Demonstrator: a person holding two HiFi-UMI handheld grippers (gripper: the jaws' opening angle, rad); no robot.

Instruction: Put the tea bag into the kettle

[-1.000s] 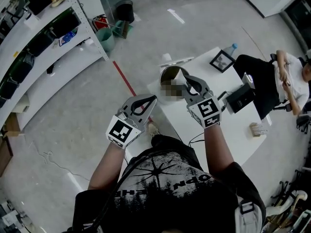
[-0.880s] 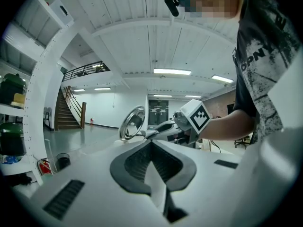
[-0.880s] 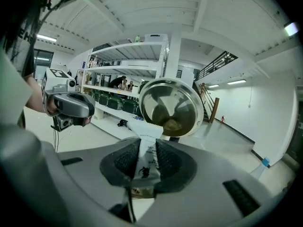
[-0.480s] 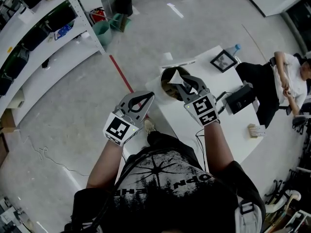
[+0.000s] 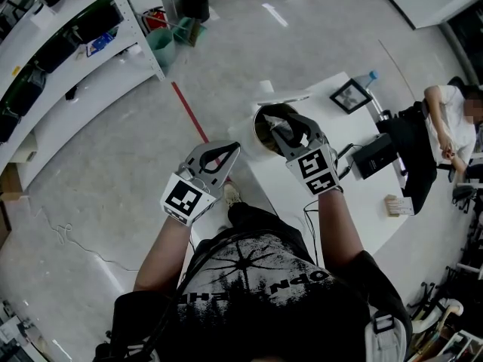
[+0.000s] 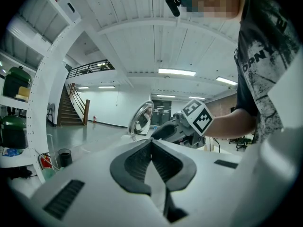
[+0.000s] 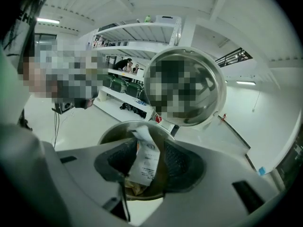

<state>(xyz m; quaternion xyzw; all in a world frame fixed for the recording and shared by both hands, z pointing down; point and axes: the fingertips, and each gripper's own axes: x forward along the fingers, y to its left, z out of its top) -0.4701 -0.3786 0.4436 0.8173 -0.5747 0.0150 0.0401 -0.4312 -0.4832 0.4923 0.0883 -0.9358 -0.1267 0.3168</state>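
The steel kettle [image 5: 261, 129] stands at the white table's near corner with its round lid [image 7: 184, 86] tipped up and back. My right gripper [image 5: 281, 121] points down over the kettle's open mouth [image 7: 111, 134]. Its jaws have just been opening and now stand apart. The tea bag's white paper tag [image 7: 146, 159] hangs loose between them, right above the opening, with brownish bag material below it. My left gripper [image 5: 231, 154] is held level off the table's left side, its tips [image 6: 151, 141] meeting on nothing. From the left gripper view I see the lid [image 6: 140, 118] and the right gripper [image 6: 165, 130].
On the white table [image 5: 362, 202] are a framed picture [image 5: 349, 95], a black box [image 5: 375, 155] and a water bottle [image 5: 367, 76]. A person [image 5: 445, 119] sits at its far side. White shelving [image 5: 68, 44] lines the left, with bins [image 5: 162, 44] and a red floor line [image 5: 189, 111].
My right gripper has sunk closer over the kettle mouth and its jaws have spread apart. The white tag seen at its tips half a second ago no longer shows in the head view.
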